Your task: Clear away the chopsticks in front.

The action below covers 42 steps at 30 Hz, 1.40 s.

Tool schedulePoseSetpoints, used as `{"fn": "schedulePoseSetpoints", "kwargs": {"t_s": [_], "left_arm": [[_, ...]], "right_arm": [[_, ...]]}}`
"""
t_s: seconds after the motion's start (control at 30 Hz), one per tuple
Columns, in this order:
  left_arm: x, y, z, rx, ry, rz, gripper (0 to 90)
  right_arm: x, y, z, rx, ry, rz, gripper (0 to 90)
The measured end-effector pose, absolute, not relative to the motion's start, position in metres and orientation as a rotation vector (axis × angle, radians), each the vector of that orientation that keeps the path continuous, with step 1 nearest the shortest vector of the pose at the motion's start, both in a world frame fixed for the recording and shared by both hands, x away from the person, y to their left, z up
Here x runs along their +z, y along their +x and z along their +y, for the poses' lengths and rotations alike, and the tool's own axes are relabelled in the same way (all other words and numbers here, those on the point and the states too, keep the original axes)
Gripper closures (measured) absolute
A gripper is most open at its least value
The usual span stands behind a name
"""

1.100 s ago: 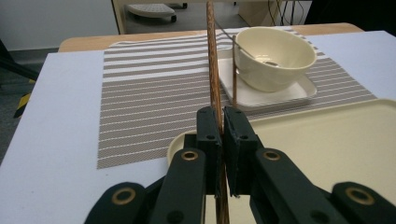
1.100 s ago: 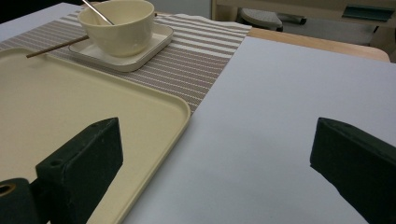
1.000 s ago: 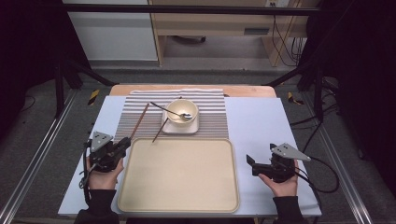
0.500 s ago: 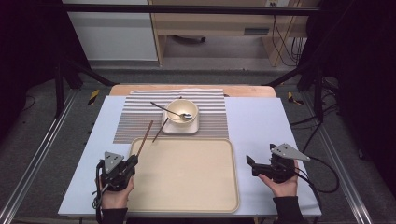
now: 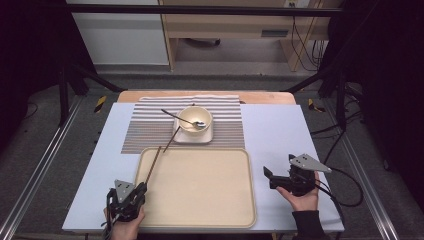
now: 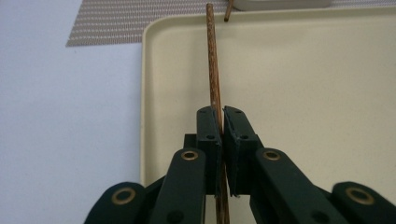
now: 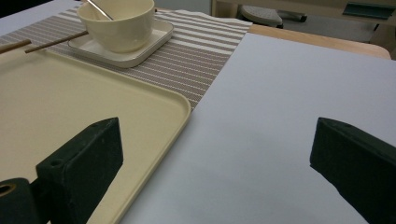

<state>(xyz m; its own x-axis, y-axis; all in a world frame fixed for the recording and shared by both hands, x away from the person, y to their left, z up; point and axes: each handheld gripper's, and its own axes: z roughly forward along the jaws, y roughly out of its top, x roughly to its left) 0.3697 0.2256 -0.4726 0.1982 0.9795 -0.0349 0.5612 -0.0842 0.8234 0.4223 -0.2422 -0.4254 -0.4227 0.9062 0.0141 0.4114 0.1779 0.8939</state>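
Chopstick (image 6: 213, 70) clamped in left gripper (image 6: 222, 122) over tray (image 6: 303, 93); right gripper (image 7: 215, 149) — jaws wide apart, empty.

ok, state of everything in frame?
left tongs: shut on chopstick
chopstick: held, tip past the tray's far rim
second chopstick: lying on placemat, beside the saucer
right tongs: open, nothing between them
tray: nothing lying on it
bowl: upright on saucer, spoon inside

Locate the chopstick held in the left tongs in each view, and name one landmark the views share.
High view: held chopstick slants over the tray's left edge, lower left.
Left gripper view: chopstick runs up the centre from the shut left tongs.
Right gripper view: its tip pokes in at the upper left edge.
Shared landmark: the cream tray.
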Motion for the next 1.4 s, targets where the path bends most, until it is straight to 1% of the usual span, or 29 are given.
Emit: {"fn": "schedulePoseSetpoints", "kwargs": {"t_s": [0.63,0.83,0.93,1.0,1.07,1.13,1.2,1.27,1.33,1.4], "left_arm": [[-0.482,0.373,0.223,0.687,1.838,1.463,83.8],[-0.479,0.376,0.223,0.666,1.859,1.433,74.6],[-0.468,0.381,0.224,0.671,1.847,1.39,70.1],[-0.457,0.386,0.224,0.667,1.831,1.357,68.6],[-0.445,0.395,0.224,0.635,1.848,1.32,63.7],[-0.437,0.403,0.224,0.563,1.859,1.295,57.2],[-0.43,0.412,0.223,0.52,1.856,1.263,56.2],[-0.424,0.42,0.222,0.509,1.859,1.237,53.7],[-0.419,0.43,0.223,0.475,1.876,1.22,53.6],[-0.414,0.438,0.224,0.488,1.871,1.206,50.9]], "right_arm": [[-0.426,0.423,-0.242,1.188,1.236,1.925,2.9],[-0.426,0.423,-0.242,1.189,1.237,1.925,2.9],[-0.426,0.423,-0.243,1.188,1.24,1.924,2.9],[-0.426,0.423,-0.243,1.192,1.24,1.922,2.9],[-0.425,0.422,-0.243,1.192,1.242,1.92,2.9],[-0.425,0.422,-0.244,1.193,1.242,1.917,3.0],[-0.425,0.422,-0.244,1.194,1.241,1.916,2.9],[-0.425,0.422,-0.244,1.196,1.241,1.914,3.0],[-0.424,0.422,-0.244,1.196,1.242,1.912,3.0],[-0.424,0.422,-0.244,1.199,1.243,1.912,3.0]]}}
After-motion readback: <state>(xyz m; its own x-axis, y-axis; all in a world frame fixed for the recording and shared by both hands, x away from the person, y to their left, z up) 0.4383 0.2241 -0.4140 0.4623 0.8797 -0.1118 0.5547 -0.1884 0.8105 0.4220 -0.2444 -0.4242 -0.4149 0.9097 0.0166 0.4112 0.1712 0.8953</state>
